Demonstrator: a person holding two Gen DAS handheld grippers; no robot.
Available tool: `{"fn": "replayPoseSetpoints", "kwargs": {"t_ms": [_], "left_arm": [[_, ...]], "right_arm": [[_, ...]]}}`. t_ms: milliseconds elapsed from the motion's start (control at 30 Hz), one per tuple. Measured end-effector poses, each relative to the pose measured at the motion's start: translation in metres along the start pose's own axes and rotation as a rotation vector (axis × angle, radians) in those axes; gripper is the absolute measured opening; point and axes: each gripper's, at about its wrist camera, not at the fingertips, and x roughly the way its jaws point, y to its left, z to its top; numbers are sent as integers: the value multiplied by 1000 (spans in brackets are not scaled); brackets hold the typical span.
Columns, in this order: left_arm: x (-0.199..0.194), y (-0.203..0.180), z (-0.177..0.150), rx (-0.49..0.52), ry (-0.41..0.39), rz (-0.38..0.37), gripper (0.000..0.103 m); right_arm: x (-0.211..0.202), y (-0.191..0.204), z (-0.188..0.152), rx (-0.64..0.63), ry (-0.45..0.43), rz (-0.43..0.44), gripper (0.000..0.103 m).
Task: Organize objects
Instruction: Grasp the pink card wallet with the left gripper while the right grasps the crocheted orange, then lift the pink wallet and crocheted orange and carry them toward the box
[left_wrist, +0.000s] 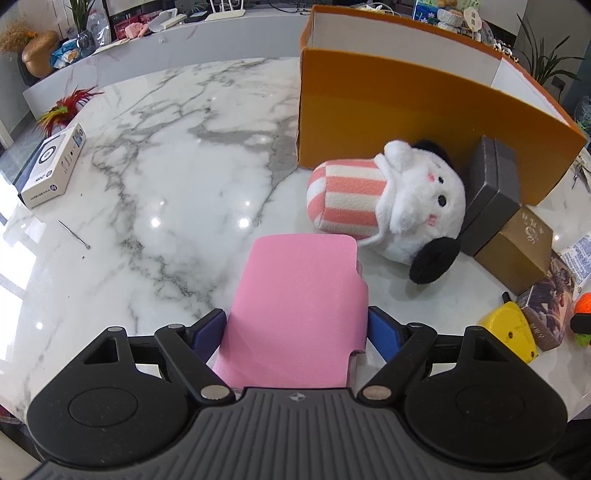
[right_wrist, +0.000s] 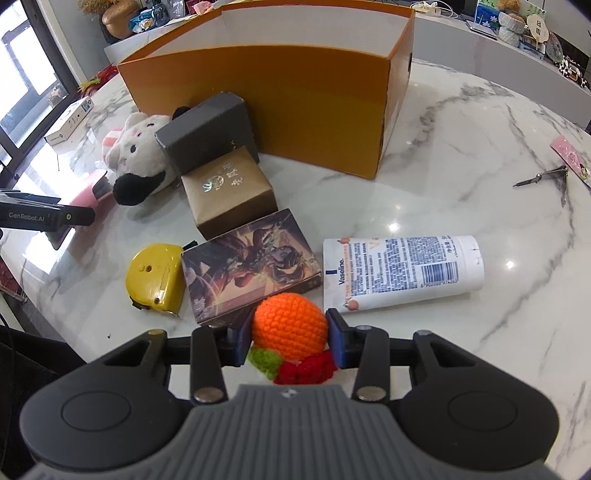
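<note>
Marble table (right_wrist: 461, 155), contents left to right. Pink item (left_wrist: 295, 317): flat, matte, foam-like pad or case, exact kind uncertain from this angle; judged light and slightly yielding, best taken across its side edges; sits between the wide-spread blue pads of the left gripper (left_wrist: 297, 332), which flank its edges, firm contact not confirmed. Plush toy (left_wrist: 388, 210): soft, lying before the orange box (left_wrist: 424, 122). Yellow tape measure (right_wrist: 155, 277): rigid. Crocheted orange ball (right_wrist: 290, 326): soft, light, grippy yarn, compressible; pinched at its widest part by the right gripper (right_wrist: 290, 338), jaws pressed against both sides. Lotion tube (right_wrist: 402, 269): smooth, lying flat.
</note>
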Motion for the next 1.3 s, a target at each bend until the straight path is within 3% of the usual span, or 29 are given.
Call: {"fn": "replayPoseSetpoints", "kwargs": {"t_ms": [500,1233,1267,1300], "left_arm": [[-31,-8,5,36,-88,-4,95],[-71,-31,27,77,-229,-24,95],[-75,-33,32,80,-245,-27,92],[-81,-36,38,82,-266,-42,77]], "right_arm": [[-16,3,4,-1,-43,21,44],[-54,13,33,8,-184,94,44],[-58,14,37,13,-200,99,44],[-63,14,42,16,-218,102,44]]}}
